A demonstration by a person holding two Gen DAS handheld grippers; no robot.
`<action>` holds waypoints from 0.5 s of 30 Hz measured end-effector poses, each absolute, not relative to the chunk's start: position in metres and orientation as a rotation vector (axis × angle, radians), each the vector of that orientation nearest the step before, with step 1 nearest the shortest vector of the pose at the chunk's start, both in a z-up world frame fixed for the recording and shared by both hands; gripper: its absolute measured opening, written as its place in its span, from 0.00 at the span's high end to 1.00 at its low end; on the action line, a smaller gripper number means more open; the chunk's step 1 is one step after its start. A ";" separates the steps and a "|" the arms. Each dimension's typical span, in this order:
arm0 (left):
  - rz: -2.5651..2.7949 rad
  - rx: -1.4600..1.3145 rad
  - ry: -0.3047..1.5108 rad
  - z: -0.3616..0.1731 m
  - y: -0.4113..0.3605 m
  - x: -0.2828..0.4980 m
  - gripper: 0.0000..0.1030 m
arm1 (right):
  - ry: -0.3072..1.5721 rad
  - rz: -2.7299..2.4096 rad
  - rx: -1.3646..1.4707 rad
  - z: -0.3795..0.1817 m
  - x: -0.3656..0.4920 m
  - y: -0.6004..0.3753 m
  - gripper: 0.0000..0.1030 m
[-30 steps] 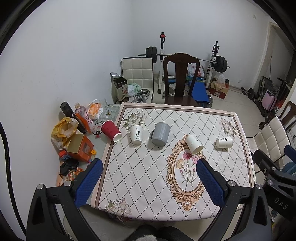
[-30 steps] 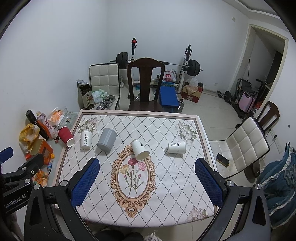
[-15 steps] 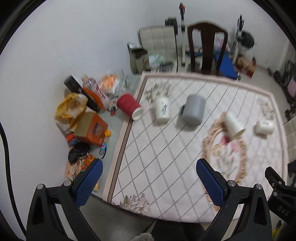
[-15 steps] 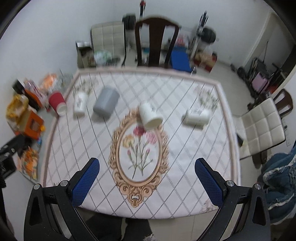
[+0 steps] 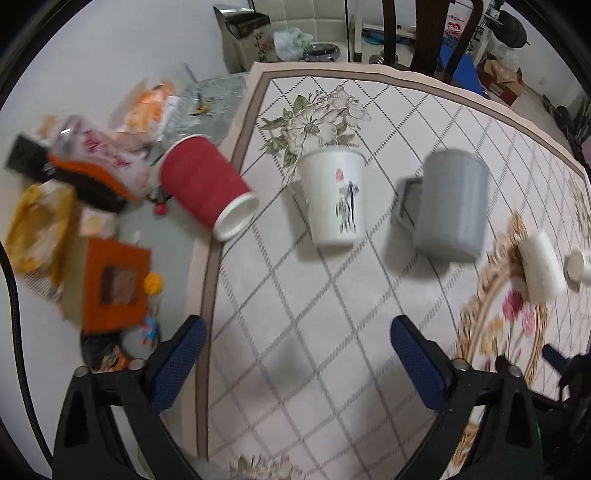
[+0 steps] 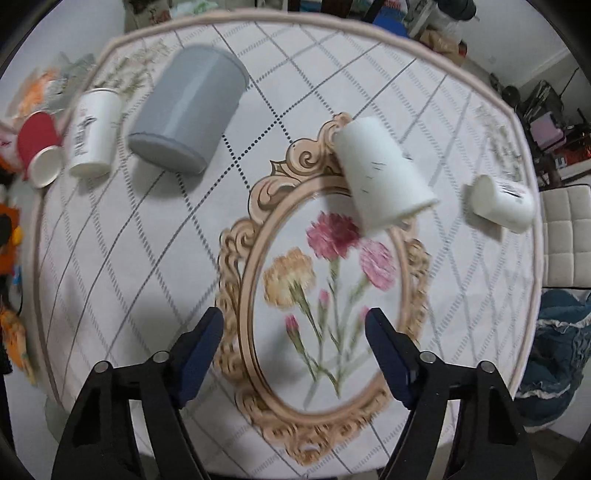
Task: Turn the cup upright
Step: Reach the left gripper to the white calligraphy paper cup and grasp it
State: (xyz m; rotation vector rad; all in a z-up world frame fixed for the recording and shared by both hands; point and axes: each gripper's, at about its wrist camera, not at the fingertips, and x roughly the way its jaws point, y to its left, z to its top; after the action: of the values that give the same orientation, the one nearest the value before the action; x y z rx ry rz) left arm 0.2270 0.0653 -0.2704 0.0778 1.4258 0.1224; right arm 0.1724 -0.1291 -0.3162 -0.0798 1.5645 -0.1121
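Observation:
Several cups stand on a patterned tablecloth (image 5: 295, 332). In the left wrist view a red paper cup (image 5: 207, 188) lies on its side at the table's left edge, rim toward me. A white printed cup (image 5: 336, 199) and a grey mug (image 5: 448, 206) sit beside it. My left gripper (image 5: 295, 354) is open and empty, short of them. In the right wrist view a white cup (image 6: 384, 177) lies on its side by the oval flower print, another white cup (image 6: 502, 203) lies to its right. My right gripper (image 6: 295, 343) is open and empty above the print.
Bags, bottles and an orange box (image 5: 110, 280) clutter the floor left of the table. A dark wooden chair (image 5: 443, 33) stands behind the table. A white padded chair (image 6: 569, 236) and blue cloth (image 6: 561, 350) are to the right.
Both grippers have moved down and forward toward the table. The cups now look much larger and nearer. Both grippers stay open.

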 end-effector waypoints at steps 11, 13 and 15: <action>0.032 0.033 1.489 -0.322 0.067 0.319 0.20 | 1.653 -0.166 -0.051 -0.368 0.226 -0.129 0.23; 0.025 0.036 1.499 -0.330 0.067 0.327 0.20 | 1.663 -0.176 -0.045 -0.372 0.230 -0.131 0.23; 0.020 0.045 1.508 -0.337 0.065 0.332 0.20 | 1.670 -0.186 -0.038 -0.375 0.233 -0.133 0.23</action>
State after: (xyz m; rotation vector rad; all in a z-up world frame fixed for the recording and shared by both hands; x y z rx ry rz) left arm 0.3325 0.0648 -0.3367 0.0447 1.5079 0.0198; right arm 0.2331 -0.1330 -0.3748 -0.0375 1.6696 -0.1857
